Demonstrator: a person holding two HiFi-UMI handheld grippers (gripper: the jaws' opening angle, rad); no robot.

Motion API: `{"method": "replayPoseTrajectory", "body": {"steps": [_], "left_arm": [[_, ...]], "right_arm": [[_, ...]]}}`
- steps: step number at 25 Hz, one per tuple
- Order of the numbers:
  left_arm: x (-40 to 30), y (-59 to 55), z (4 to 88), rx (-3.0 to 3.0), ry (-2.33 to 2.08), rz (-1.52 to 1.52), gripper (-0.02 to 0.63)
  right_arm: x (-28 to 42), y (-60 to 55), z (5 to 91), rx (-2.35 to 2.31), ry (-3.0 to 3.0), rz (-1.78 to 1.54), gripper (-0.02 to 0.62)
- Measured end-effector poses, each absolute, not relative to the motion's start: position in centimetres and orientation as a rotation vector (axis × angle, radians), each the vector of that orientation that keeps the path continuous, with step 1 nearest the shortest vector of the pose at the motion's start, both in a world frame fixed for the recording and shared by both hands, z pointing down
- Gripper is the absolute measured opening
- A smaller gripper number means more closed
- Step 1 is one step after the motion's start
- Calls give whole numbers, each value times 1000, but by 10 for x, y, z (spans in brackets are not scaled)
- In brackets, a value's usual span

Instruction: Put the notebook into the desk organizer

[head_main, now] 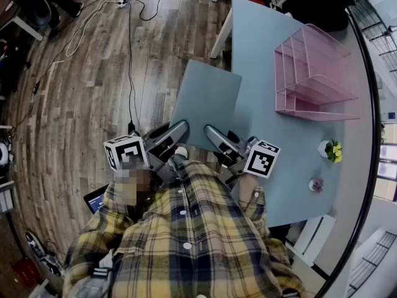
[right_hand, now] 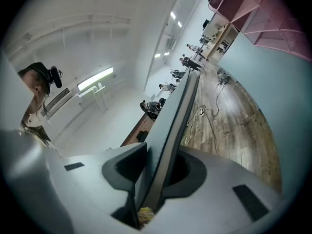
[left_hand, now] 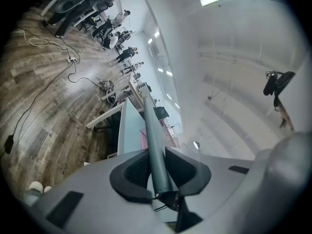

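The notebook (head_main: 206, 102) is a flat grey-blue book held level above the floor, just left of the table's near left edge. My left gripper (head_main: 180, 131) is shut on its near edge at the left, and my right gripper (head_main: 211, 133) is shut on the same edge at the right. In the left gripper view the notebook (left_hand: 155, 145) runs edge-on between the dark pads. The right gripper view shows the notebook (right_hand: 171, 130) edge-on too, clamped between its pads. The pink wire desk organizer (head_main: 313, 76) stands on the light blue table (head_main: 260, 36), to the right of the notebook.
A small potted plant (head_main: 331, 149) and a tiny pink ornament (head_main: 316, 184) sit on the table's near right part. Cables and a power strip (head_main: 124, 0) lie on the wooden floor at the left. The person's plaid shirt fills the bottom of the head view.
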State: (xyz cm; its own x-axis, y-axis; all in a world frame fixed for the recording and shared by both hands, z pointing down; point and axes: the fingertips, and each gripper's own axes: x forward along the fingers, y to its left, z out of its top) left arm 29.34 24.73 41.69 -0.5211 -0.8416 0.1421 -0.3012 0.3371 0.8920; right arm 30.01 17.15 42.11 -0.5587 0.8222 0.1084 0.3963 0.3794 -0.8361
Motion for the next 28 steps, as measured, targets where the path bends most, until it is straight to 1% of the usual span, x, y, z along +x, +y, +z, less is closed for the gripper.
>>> {"method": "replayPoseTrajectory", "body": {"steps": [10,15,21,28], "left_arm": [[300,244,413,1007,-1998,-1122,86],[288,245,415,1023,-1990,-1113,86],[245,244,418,1054,-1968,-1129,87],[167,251,412,1093,-1950,-1112,86]], "right_arm": [[307,169,418,-1067,-2127,1099,110],[296,169,420,-1045,-2137,1118,110],[256,169,422,-1013,-2160,1113,110],[180,178,413,-1002,-2196,1115,110]]}}
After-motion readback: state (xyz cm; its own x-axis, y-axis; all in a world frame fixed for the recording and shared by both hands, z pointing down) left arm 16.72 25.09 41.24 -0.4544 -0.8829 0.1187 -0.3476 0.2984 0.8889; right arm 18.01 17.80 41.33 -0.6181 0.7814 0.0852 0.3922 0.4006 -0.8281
